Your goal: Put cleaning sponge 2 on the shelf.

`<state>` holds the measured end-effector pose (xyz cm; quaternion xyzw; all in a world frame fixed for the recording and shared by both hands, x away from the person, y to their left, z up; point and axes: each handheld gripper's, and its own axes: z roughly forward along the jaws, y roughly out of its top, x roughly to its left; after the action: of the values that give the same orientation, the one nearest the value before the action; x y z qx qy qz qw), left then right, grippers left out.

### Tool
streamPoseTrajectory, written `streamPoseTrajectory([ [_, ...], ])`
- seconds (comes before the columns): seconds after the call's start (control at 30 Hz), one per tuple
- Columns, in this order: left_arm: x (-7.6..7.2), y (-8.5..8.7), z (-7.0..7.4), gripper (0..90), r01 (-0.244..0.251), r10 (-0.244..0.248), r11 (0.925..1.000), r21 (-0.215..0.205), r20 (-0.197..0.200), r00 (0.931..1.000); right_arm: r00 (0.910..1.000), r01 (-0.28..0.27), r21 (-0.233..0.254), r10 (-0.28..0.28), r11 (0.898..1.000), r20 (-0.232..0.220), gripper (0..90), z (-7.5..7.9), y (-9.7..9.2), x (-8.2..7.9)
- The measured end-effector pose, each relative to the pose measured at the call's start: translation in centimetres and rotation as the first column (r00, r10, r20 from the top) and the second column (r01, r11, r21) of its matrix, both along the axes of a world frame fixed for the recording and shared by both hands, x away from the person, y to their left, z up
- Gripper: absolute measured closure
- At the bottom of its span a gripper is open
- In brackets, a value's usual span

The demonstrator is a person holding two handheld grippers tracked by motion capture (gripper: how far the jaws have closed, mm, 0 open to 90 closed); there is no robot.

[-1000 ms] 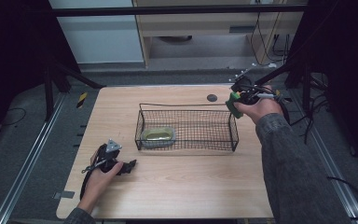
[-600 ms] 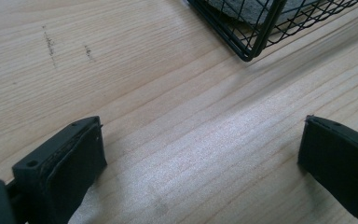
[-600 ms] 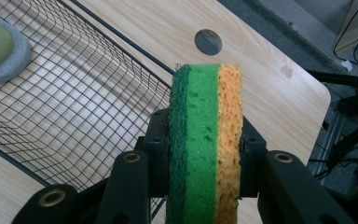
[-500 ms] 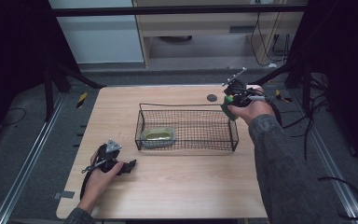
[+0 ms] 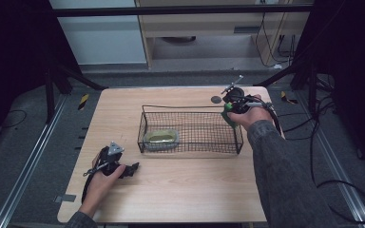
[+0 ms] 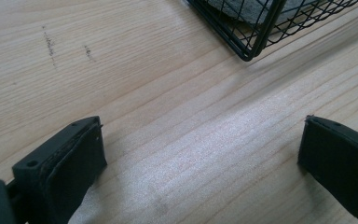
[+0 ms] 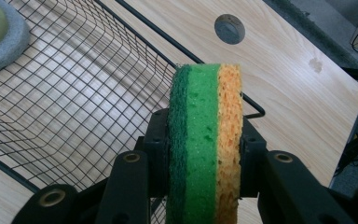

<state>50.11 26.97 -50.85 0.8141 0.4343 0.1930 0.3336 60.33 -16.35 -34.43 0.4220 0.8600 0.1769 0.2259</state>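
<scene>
Between the right gripper's (image 7: 205, 149) fingers (image 7: 156, 140), a sponge (image 7: 205, 116) stands on edge, clamped from both sides above the basket's (image 7: 74, 93) far corner. Left gripper (image 6: 200, 158) rests wide open on the tabletop (image 6: 168, 116), holding nothing.

In the right gripper view the sponge (image 7: 205, 140) runs off the bottom edge, and its sides are covered where the gripper (image 7: 204, 154) clamps it. The pad (image 7: 0, 32) in the basket (image 7: 74, 107) is cut by the left edge. In the left gripper view the basket corner (image 6: 251, 32) leaves the top edge. In the high view the sponge (image 5: 228, 115) is mostly behind the hand (image 5: 249, 114), and the small round thing (image 5: 216, 99) is too small to tell.
</scene>
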Motion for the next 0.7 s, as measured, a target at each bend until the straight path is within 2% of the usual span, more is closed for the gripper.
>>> streamPoseTrajectory([
  [0.7, 0.0, 0.0, 0.0, 0.0, 0.000, 0.000, 1.0000, 0.000, 0.000, 1.0000, 0.9987, -0.010, -0.040, 0.008, 0.999, -0.051, 65.1, -3.7, 0.9, 1.3],
])
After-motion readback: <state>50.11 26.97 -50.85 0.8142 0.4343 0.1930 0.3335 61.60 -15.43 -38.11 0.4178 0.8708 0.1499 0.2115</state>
